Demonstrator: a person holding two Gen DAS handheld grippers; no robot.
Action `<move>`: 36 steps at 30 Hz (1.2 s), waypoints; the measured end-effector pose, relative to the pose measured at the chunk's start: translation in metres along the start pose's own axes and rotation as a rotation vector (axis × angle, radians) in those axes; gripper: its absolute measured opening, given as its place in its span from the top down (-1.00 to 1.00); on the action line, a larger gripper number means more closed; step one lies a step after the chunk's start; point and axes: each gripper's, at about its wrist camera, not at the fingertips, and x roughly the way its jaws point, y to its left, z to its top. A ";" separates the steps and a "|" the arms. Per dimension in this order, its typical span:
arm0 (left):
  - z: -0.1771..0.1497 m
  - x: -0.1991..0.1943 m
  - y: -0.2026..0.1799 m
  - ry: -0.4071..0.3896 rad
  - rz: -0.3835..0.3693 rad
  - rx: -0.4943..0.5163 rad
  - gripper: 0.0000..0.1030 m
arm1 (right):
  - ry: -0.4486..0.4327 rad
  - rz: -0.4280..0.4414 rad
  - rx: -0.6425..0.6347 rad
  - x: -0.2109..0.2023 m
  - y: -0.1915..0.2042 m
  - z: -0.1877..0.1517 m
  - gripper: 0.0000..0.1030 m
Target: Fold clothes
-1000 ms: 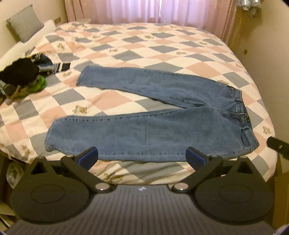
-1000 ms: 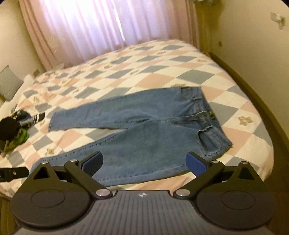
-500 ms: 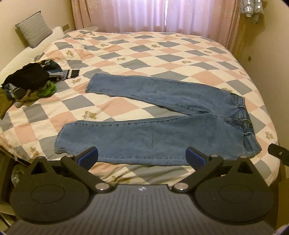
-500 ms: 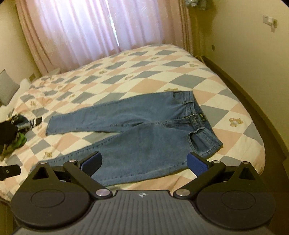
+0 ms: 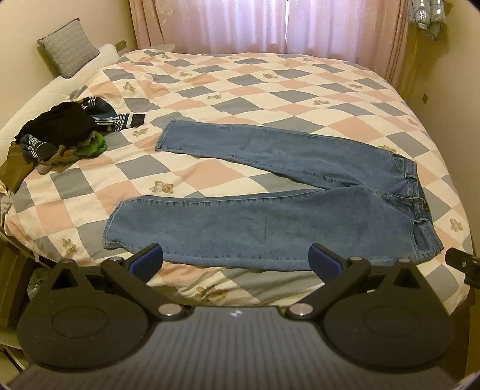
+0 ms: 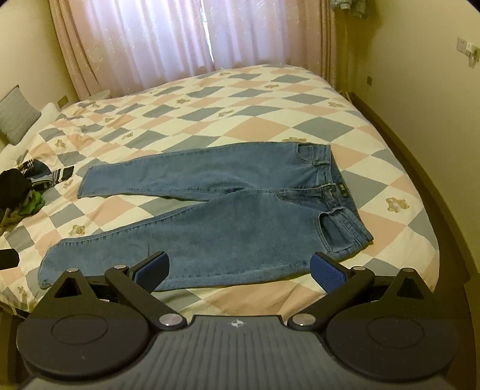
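Pink sheer curtains [image 5: 270, 27] hang in soft vertical folds across the top of both views, above a bed [image 5: 270, 90] covered by a quilted spread of pink, grey-blue and cream diamonds with small bear motifs. Blue jeans [image 5: 285, 210] of stiff, evenly faded denim lie flat across the middle of the left view, waistband toward the right edge, the two legs splayed in a narrow V toward the left; the same jeans [image 6: 225, 216] fill the centre of the right view, with stitched pockets and belt loops showing at the waist. At the left edge of the left view sits a rumpled heap of clothes [image 5: 60, 135], black, striped and green fabrics bunched together. A grey woven pillow [image 5: 67, 46] leans at the upper left.

Along the bottom of the left view, the left gripper [image 5: 236, 259] has its black arms spread wide, blue ribbed pads [image 5: 147, 260] apart, holding nothing, just over the near hem of the jeans. The right gripper [image 6: 240, 267] is likewise spread, its dimpled blue pads [image 6: 325, 271] apart and empty above the near trouser leg.
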 end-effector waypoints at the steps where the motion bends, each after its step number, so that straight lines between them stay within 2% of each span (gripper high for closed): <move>1: 0.000 0.000 -0.001 0.000 0.000 0.002 -0.98 | 0.001 -0.001 0.003 0.000 -0.002 0.000 -1.00; 12: -0.001 0.001 -0.010 -0.002 -0.013 0.012 -0.98 | 0.018 -0.014 0.039 0.004 -0.022 -0.003 -1.00; 22: 0.011 0.016 0.004 0.010 -0.015 -0.011 -0.98 | 0.042 -0.016 0.033 0.016 -0.011 0.005 -1.00; 29: 0.031 0.064 0.005 0.066 -0.033 0.008 -0.98 | 0.077 -0.067 0.015 0.038 0.004 0.023 -1.00; 36: 0.090 0.126 -0.003 0.082 -0.075 0.067 -0.98 | 0.082 -0.097 0.011 0.081 0.018 0.067 -1.00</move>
